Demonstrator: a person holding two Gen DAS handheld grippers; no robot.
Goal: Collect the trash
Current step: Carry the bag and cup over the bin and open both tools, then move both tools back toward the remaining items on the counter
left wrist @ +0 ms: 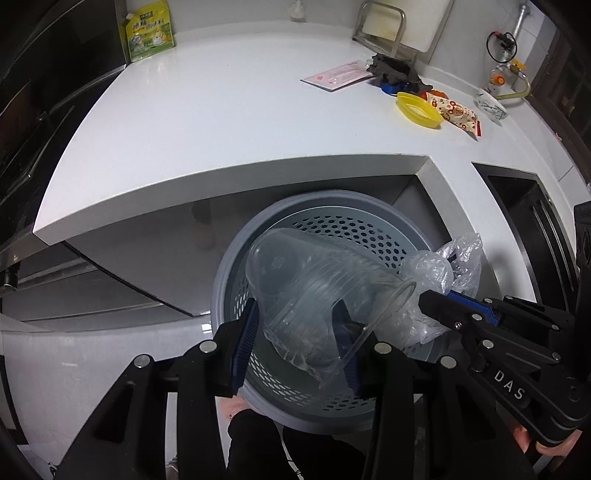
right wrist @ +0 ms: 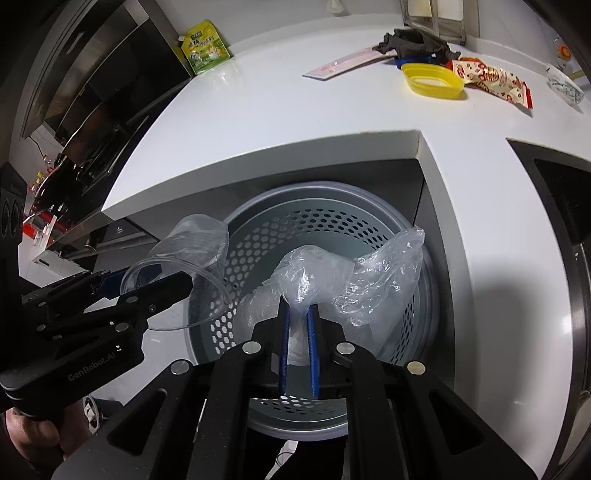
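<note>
While both tools hang over the perforated grey bin [left wrist: 317, 229], your left hand-held gripper [left wrist: 299, 332] pinches a clear plastic cup [left wrist: 295, 280], and beside it your right hand-held gripper [right wrist: 299, 325], nearly pressed together, pinches a crumpled plastic bag [right wrist: 332, 273].

You hold a clear cup [left wrist: 314, 295] and a clear, crinkled plastic bag [right wrist: 369, 273]. Your grippers are black with blue pads [right wrist: 313, 354]. Bin [left wrist: 236, 266]: grey, inner wall dotted with holes. Counter [left wrist: 221, 110]: white. Lid [left wrist: 419, 109]: yellow. Pouch [left wrist: 149, 31]: yellow-green. Wrapper [right wrist: 495, 79]: red-patterned.
</note>
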